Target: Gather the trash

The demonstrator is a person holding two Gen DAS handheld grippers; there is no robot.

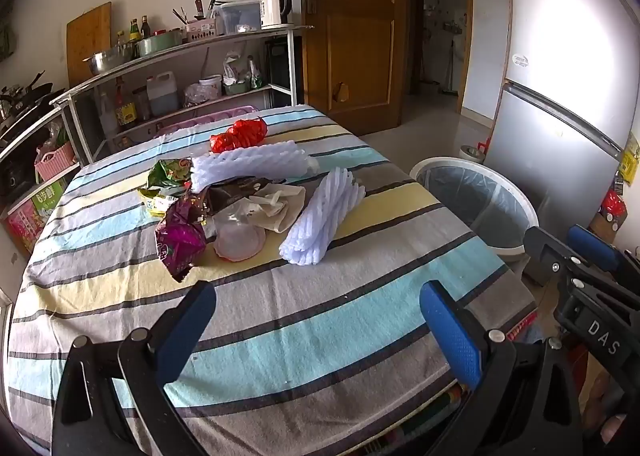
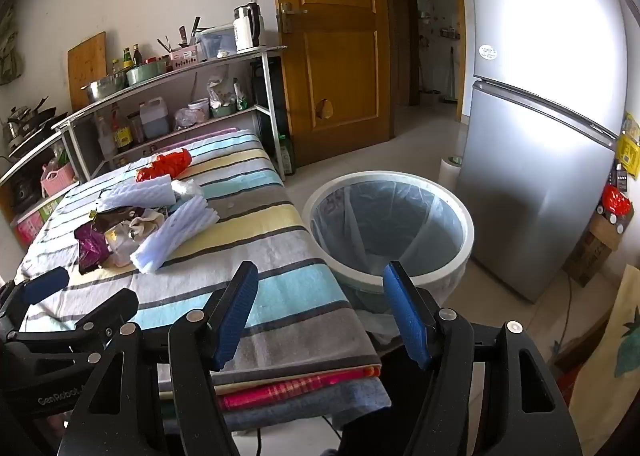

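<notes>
Left gripper [image 1: 316, 330] and right gripper [image 2: 320, 316] both gape empty above the striped bench [image 1: 304, 336]; trash pile [image 1: 240, 200] lies ahead, bin [image 2: 388, 232] just beyond the right gripper.

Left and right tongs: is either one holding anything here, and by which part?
Nothing is held. The left tongs and right tongs are both open and empty; the trash lies untouched on the table.
</notes>
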